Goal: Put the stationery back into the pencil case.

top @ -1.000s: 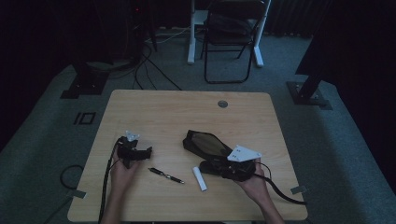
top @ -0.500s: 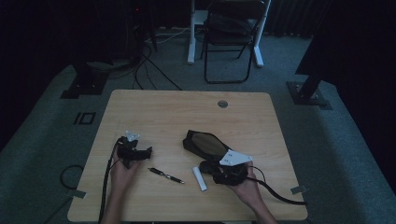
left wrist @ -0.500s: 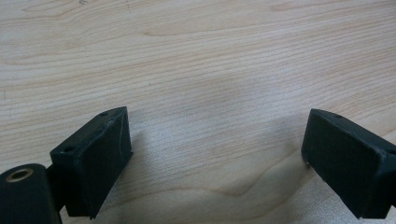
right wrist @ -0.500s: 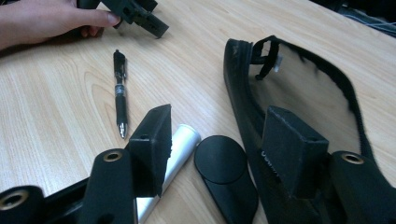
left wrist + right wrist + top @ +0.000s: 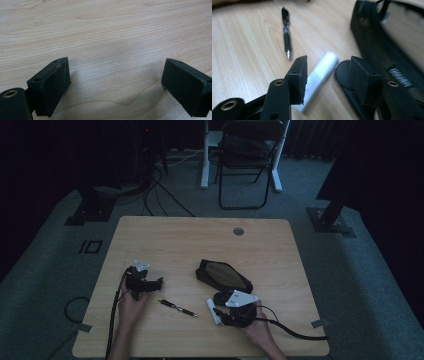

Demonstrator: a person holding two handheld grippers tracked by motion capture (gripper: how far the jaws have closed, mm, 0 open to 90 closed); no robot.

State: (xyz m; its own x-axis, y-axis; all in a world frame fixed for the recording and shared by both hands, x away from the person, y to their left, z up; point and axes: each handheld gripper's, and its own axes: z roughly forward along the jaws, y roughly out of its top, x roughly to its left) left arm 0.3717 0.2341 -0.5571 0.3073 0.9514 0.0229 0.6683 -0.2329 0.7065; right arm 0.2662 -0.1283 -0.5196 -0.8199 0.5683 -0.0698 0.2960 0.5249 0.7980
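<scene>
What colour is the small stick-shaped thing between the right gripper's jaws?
White; the stick shows best in the right gripper view.

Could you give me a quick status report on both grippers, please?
Left gripper open, over bare table. Right gripper open, jaws just closing around white tube, not yet gripping. Pen and black pouch close by.

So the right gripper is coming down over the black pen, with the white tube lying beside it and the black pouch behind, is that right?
Not quite. The right gripper has its jaws either side of the white tube, not the black pen, which lies beside it. The right gripper view shows this. The jaws have just been closing, pads not yet pressing. The black pouch does lie behind.
</scene>
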